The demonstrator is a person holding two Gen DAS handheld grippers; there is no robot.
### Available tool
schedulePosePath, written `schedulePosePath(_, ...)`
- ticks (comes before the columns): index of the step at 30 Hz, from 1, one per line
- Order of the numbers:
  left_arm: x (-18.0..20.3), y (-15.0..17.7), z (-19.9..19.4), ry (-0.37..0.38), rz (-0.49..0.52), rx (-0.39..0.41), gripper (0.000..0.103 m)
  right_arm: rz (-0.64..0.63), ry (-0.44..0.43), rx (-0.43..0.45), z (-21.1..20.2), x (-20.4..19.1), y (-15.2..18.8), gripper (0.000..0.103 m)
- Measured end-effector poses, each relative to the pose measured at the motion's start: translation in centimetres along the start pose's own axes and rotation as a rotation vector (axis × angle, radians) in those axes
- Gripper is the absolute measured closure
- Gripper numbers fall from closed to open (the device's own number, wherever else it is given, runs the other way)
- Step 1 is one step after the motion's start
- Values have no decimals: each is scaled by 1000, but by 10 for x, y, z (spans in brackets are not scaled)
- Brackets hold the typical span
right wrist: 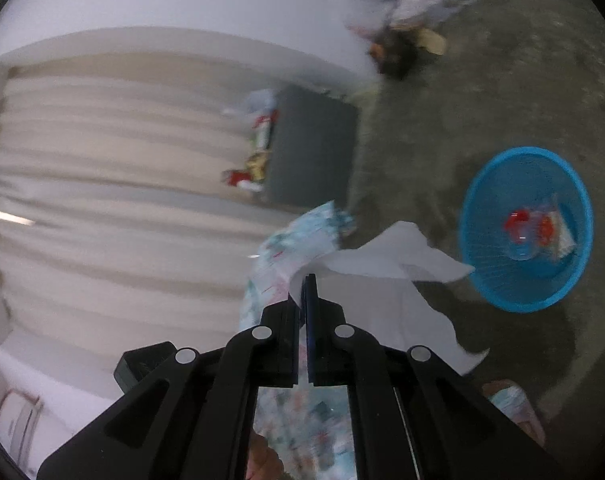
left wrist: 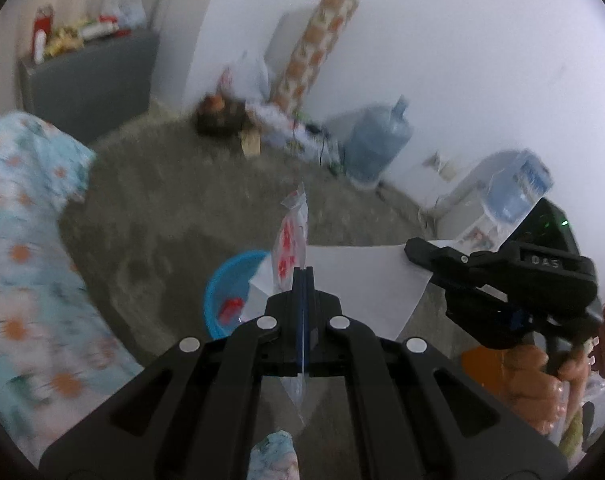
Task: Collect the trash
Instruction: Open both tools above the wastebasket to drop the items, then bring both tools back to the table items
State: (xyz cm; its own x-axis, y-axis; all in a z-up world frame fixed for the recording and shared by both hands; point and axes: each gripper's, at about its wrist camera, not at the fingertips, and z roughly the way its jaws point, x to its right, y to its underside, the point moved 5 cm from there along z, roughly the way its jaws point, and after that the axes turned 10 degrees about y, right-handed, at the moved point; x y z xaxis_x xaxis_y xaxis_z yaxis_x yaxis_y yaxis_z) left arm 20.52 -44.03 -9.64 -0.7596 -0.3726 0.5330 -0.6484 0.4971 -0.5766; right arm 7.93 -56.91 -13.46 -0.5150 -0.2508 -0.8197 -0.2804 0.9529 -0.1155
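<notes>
Bare concrete floor (right wrist: 482,92) surrounds blue basket (right wrist: 502,300); jaws clamp plastic wrapper (left wrist: 292,240) and paper (right wrist: 382,304).

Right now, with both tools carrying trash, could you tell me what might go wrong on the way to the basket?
1. The white paper is pinched only at its edge by the right tool; it hangs loose and could tear or miss the blue basket.
2. The clear plastic bag in the left tool is thin and may slip out.
</notes>
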Motion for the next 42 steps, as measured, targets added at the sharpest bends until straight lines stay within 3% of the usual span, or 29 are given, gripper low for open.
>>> schedulePosePath(8,-32,11,102,-24,-70,-161,103,92,137,-5,48,79,-35,100)
schedulePosePath(12,-53,14,142,-42,-101,-221,102,120,253,-12,80,125,-51,99)
schedulePosePath(13,-58,18,155,-49,-114,-260,91,126,288,-16,87,137,-54,94)
schedulePosePath(14,-62,22,163,-53,-125,-290,84,126,337,-28,95,153,-55,74)
schedulePosePath(15,-68,27,171,-77,-135,-316,71,139,421,-42,104,174,-54,60)
schedulePosePath(16,-71,30,175,-98,-137,-322,68,159,475,-44,106,188,-53,47)
schedulePosePath(18,-76,34,179,-120,-137,-330,64,213,544,-52,107,214,-46,47)
schedulePosePath(21,-74,32,174,-114,-128,-310,56,263,546,-45,99,230,-34,47)
schedulePosePath(26,-55,20,155,-84,-113,-250,52,246,537,10,73,223,-16,44)
schedulePosePath(32,-15,0,95,-16,-59,-150,45,126,533,88,32,170,9,38)
schedulePosePath(38,25,-8,-15,22,-4,1,35,-81,509,142,0,91,41,37)
schedulePosePath(42,33,3,-98,-11,-7,96,29,-225,464,138,-10,36,66,36)
